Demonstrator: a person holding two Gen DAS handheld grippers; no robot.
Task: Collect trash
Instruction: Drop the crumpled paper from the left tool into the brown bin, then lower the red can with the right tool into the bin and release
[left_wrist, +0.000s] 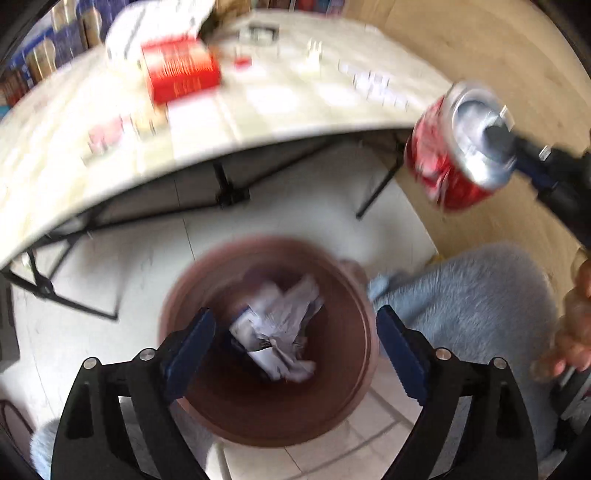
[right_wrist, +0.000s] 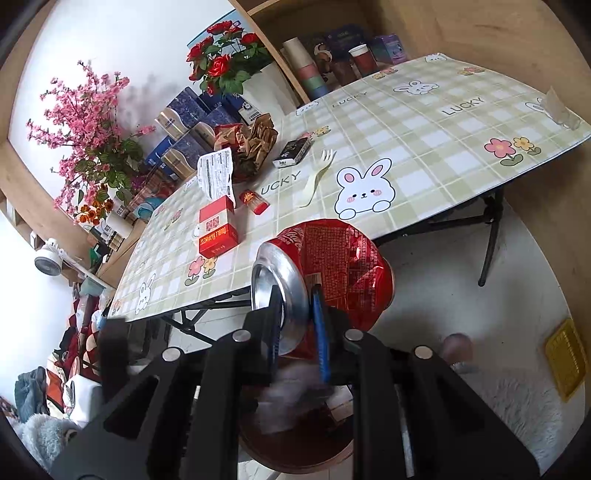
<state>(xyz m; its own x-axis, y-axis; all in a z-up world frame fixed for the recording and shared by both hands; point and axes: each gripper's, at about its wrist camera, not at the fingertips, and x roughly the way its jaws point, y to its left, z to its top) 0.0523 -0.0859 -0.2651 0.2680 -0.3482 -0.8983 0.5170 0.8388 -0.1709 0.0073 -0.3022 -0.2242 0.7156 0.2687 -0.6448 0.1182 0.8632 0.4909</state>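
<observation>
Left tongs (left_wrist: 295, 354) are held spread and empty above the round brown plastic bin (left_wrist: 343, 402), crumpled white paper (left_wrist: 280, 332) lying inside. Right tongs (right_wrist: 297, 321) are seen pinching the crushed red aluminium can (right_wrist: 332, 266) by its rim, beside the checked worktop (right_wrist: 406, 147).

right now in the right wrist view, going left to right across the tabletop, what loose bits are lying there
red box → small red packet → dark card box → pale plastic fork → crumpled tissue at the far right edge
</observation>
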